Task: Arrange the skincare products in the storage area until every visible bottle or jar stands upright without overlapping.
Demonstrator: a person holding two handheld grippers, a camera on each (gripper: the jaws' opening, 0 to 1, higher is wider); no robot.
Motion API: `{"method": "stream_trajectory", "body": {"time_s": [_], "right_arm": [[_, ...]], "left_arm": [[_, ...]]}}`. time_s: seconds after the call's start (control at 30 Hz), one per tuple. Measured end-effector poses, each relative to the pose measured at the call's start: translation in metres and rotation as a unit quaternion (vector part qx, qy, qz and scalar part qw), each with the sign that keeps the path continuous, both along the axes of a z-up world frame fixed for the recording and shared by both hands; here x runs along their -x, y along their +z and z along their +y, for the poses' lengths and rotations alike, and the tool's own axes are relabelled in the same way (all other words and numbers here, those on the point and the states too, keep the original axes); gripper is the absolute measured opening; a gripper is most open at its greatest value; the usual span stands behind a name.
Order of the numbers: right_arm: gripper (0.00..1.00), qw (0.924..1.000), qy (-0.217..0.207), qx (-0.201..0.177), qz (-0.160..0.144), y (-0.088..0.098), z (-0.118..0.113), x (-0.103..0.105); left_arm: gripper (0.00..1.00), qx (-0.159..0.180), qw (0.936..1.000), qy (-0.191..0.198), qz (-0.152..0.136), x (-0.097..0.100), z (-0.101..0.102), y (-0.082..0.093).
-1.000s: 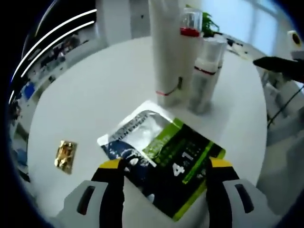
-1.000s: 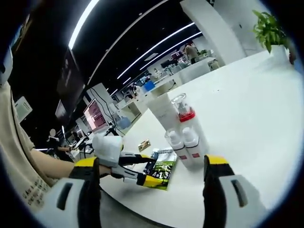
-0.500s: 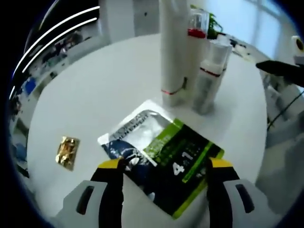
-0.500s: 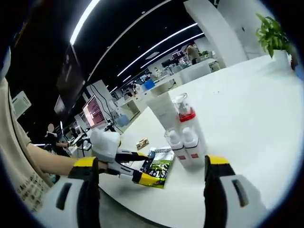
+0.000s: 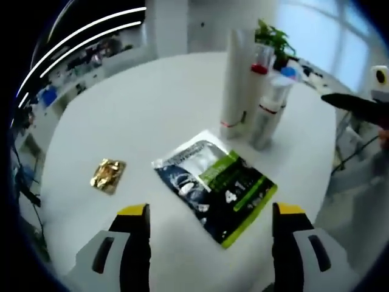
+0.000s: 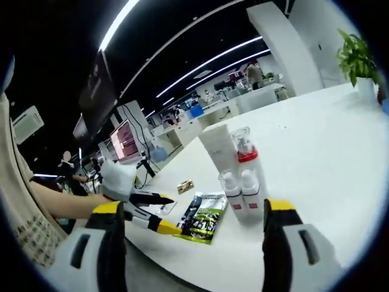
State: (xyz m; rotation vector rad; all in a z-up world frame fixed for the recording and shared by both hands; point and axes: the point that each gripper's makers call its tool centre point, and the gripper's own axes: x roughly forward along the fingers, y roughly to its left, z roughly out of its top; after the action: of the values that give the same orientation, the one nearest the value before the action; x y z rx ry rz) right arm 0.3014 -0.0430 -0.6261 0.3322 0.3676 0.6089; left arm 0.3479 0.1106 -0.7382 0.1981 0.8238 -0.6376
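One tube (image 5: pixel 236 82); three bottles (image 5: pixel 268 111) upright; one sachet (image 5: pixel 216 184); one gold packet (image 5: pixel 108 175).

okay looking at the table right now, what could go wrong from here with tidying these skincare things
Two risks, as I judge it. The tall tube, pump bottle and two small bottles stand tightly bunched, so a nudge from either hand-held gripper could topple several. The sheet mask packet lies flat on the white table, thin and hard to pinch; the open left hand-held gripper may just slide it toward the edge.
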Motion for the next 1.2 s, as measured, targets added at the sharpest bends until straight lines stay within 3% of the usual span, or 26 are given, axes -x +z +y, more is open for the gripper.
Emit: {"method": "stream_trajectory", "body": {"time_s": [0.2, 0.47, 0.77, 0.93, 1.2], "right_arm": [[0.98, 0.9999, 0.013, 0.009, -0.004, 0.000, 0.005, 0.005], [0.99, 0.9998, 0.018, 0.004, -0.011, 0.001, 0.006, 0.006], [1.00, 0.9984, 0.045, 0.019, -0.027, 0.001, 0.015, 0.011], [1.00, 0.9975, 0.053, 0.039, -0.027, -0.004, 0.017, 0.012], [0.99, 0.9973, 0.055, 0.044, -0.021, -0.009, 0.017, 0.012]], "left_arm": [[0.83, 0.022, 0.9992, 0.033, -0.001, 0.017, 0.016, 0.012], [0.87, 0.053, 0.9964, 0.065, -0.007, 0.031, 0.041, 0.016], [0.95, 0.089, 0.9891, 0.109, -0.044, 0.046, 0.065, 0.048], [0.97, 0.089, 0.9866, 0.122, -0.062, 0.051, 0.078, 0.055], [0.97, 0.076, 0.9851, 0.116, -0.102, 0.058, 0.082, 0.073]]}}
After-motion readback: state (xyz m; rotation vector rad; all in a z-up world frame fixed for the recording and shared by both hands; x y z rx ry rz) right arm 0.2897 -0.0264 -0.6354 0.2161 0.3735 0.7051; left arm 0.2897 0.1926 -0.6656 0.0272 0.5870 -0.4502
